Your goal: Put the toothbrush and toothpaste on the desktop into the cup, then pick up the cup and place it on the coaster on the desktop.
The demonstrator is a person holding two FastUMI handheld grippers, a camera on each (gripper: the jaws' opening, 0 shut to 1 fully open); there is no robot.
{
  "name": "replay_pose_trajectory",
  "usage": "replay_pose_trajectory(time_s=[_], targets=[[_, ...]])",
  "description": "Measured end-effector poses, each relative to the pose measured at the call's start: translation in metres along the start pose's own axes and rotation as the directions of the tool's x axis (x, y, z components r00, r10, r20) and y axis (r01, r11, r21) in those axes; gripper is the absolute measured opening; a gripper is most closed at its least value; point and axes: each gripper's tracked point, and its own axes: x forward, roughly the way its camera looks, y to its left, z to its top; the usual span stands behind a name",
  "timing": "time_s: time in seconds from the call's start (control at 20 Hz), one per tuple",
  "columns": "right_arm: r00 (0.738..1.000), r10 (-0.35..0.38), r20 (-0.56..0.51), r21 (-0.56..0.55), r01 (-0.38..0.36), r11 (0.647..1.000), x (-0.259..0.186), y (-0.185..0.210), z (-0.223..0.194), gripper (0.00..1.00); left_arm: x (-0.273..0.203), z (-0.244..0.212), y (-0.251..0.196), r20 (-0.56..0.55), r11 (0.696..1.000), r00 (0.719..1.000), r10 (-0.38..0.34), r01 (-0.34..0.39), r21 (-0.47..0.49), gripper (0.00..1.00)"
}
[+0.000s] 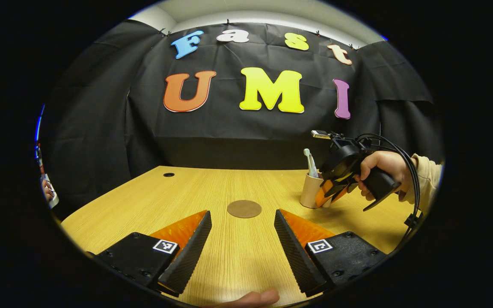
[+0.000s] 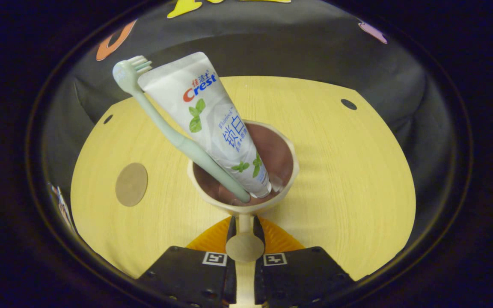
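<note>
The right gripper [image 2: 245,233] pinches the handle of the beige cup [image 2: 272,149] holding the pale green toothbrush [image 2: 165,128] and white toothpaste tube [image 2: 212,119] on the wooden table [image 2: 349,171]; the round brown coaster [image 2: 131,184] lies apart to its left. The left gripper [image 1: 242,239] is spread.

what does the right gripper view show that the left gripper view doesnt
Right gripper view alone: the toothpaste leaning inside the cup, and the right tongs shut on the cup's handle.

Left gripper view alone: the open left tongs over the table, and a hand holding the right tool.

Both: cup, toothbrush, the round coaster and the wooden table.
</note>
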Motion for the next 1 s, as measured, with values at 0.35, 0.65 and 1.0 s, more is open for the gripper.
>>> replay_pose_trajectory(time_s=[0.35, 0.65, 1.0], targets=[[0.997, 0.049, 0.057, -0.018, -0.048, 0.999, 0.005, 0.003, 0.003, 0.14, -0.004, -0.002, -0.003, 0.014, 1.0, 1.0, -0.019, 0.018, 0.011, 0.94], [0.993, 0.09, 0.074, -0.113, -0.081, 0.99, 0.008, -0.003, 0.004, 0.14, -0.007, -0.006, -0.006, 0.02, 0.999, 1.0, -0.014, 0.013, 0.03, 0.94], [0.982, 0.175, 0.065, -0.262, -0.152, 0.953, 0.0, -0.019, 0.005, 0.14, -0.013, 0.0, -0.002, 0.065, 1.0, 0.998, -0.004, 0.004, 0.009, 0.94]])
